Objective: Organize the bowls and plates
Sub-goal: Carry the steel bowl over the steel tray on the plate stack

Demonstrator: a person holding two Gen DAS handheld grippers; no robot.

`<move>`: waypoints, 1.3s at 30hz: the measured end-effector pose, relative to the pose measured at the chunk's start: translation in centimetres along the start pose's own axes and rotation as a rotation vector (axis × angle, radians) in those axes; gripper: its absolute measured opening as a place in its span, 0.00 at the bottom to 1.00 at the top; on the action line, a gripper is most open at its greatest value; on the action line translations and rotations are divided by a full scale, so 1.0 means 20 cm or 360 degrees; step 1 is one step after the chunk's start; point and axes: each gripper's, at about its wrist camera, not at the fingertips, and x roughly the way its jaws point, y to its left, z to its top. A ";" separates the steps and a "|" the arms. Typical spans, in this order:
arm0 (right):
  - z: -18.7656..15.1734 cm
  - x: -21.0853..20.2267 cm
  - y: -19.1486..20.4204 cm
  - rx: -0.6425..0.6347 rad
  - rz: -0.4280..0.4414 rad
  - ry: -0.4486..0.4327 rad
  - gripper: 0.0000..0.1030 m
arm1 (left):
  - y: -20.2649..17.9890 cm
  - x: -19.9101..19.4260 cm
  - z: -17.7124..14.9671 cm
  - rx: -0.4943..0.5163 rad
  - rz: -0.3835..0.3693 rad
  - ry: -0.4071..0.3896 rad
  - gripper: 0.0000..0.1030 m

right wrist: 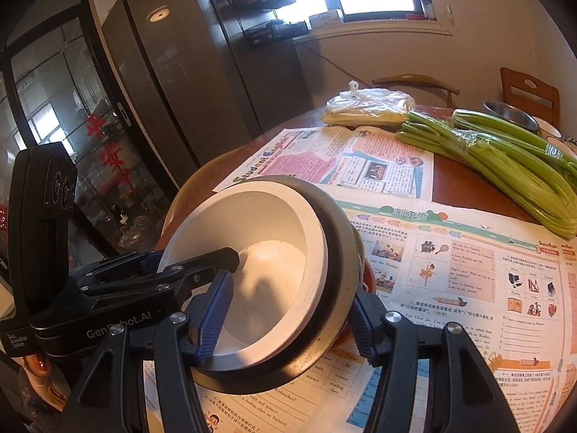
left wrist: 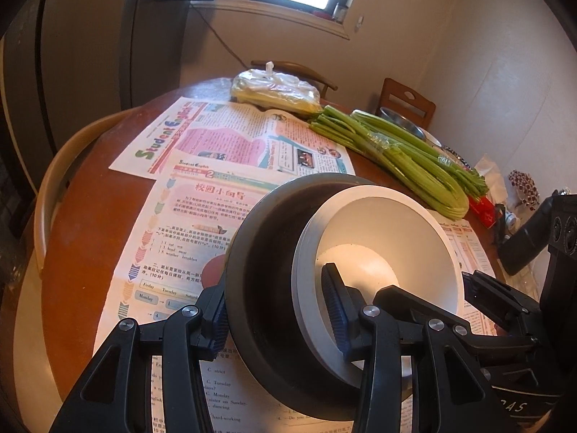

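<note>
A white bowl (left wrist: 396,238) sits nested inside a dark grey bowl (left wrist: 267,252), and the pair hangs tilted above the newspaper-covered table (left wrist: 79,223). My left gripper (left wrist: 276,315) is shut on the stack's near wall, one pad outside the dark bowl and one inside the white bowl. From the other side, my right gripper (right wrist: 288,319) is shut on the same stack, its left pad inside the white bowl (right wrist: 259,223) and its right pad against the dark bowl (right wrist: 342,252). Each view also shows the other gripper's body reaching into the bowl.
Bundled celery (left wrist: 407,158) and a plastic bag of food (left wrist: 277,90) lie across the back of the table. A steel bowl (right wrist: 510,113) and white dishes (right wrist: 548,130) sit at the far right edge. Wooden chairs (left wrist: 407,101) ring the table; a tall dark fridge (right wrist: 187,83) stands to the left.
</note>
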 end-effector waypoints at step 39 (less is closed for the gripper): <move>-0.02 0.10 -0.03 0.0027 -0.0073 0.0059 0.59 | 0.01 0.13 -0.02 0.0057 0.0085 0.0031 0.45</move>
